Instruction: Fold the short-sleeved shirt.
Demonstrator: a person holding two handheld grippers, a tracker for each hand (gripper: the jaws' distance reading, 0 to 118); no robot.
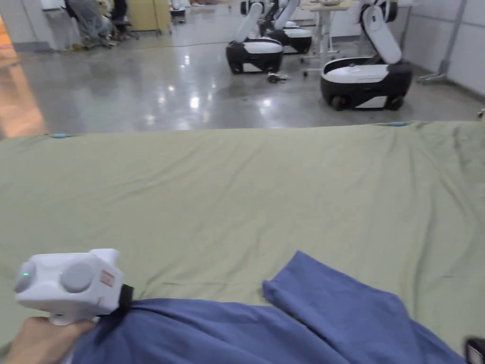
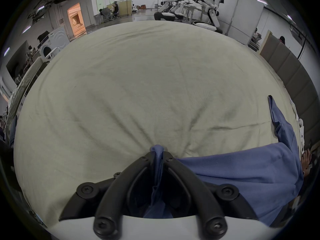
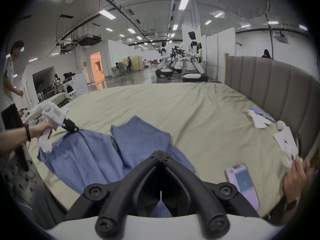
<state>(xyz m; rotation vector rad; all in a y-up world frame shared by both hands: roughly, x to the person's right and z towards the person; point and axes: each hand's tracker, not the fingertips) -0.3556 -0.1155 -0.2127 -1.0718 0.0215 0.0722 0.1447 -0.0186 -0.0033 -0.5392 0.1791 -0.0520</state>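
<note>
A blue short-sleeved shirt (image 1: pixel 237 332) lies spread along the near edge of a bed covered with an olive sheet (image 1: pixel 260 189). One part of it is folded back and points up the bed (image 1: pixel 327 289). My left gripper (image 1: pixel 125 301) is shut on the shirt's left edge. In the left gripper view its jaws (image 2: pixel 158 152) pinch a ridge of the blue cloth (image 2: pixel 242 171). The right gripper view shows the left gripper (image 3: pixel 75 129) holding the shirt (image 3: pixel 83 153). My right gripper (image 3: pixel 161 154) hovers over the shirt's right part, jaws together, with no cloth seen between the tips.
A phone (image 3: pixel 242 183) lies on the sheet near the right edge, with a hand (image 3: pixel 294 179) beside it. White and blue items (image 3: pixel 258 120) sit by the padded headboard (image 3: pixel 277 88). Wheeled robots (image 1: pixel 364 76) stand on the floor beyond the bed. A person (image 3: pixel 8 81) stands at the left.
</note>
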